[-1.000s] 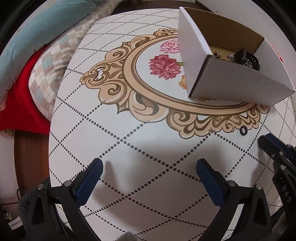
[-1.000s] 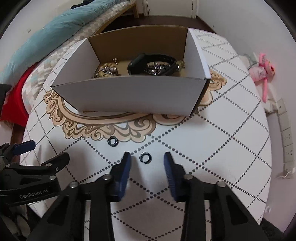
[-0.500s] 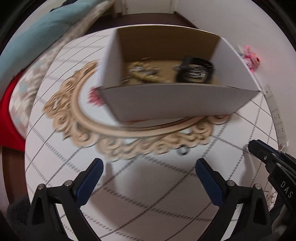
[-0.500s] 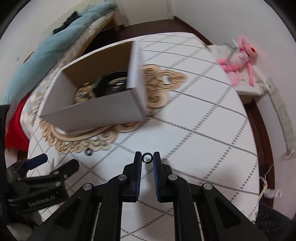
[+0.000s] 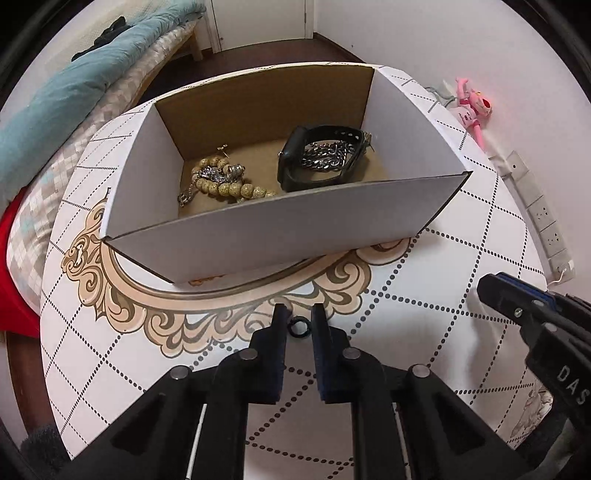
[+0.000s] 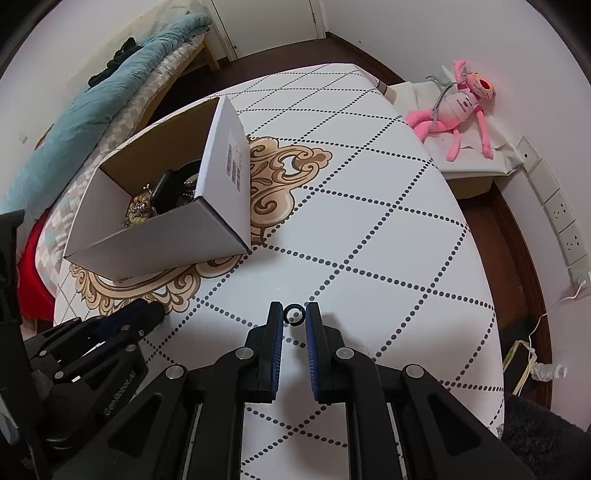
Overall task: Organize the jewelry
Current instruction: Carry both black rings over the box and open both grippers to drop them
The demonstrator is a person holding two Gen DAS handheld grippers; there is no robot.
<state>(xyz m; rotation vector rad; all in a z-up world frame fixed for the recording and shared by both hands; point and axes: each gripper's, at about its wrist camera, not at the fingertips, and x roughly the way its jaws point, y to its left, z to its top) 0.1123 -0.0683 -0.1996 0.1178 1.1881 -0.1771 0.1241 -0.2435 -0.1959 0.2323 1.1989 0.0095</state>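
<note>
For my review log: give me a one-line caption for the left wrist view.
Left gripper closed around a small black ring on the patterned table, before an open cardboard box holding bracelets.

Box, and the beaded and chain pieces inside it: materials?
Box: corrugated cardboard, matte white outside, raw brown inside, folded edges showing.
Beaded bracelet: speckled tan beads, likely wood or seed, with silvery spacers.
Chain: shiny grey links, apparently metal, lying inside a black band.

We see white walls (image 6: 406, 33), dark wood floor (image 6: 517, 236), a bed (image 6: 92, 110) far left of the gripper.
</note>
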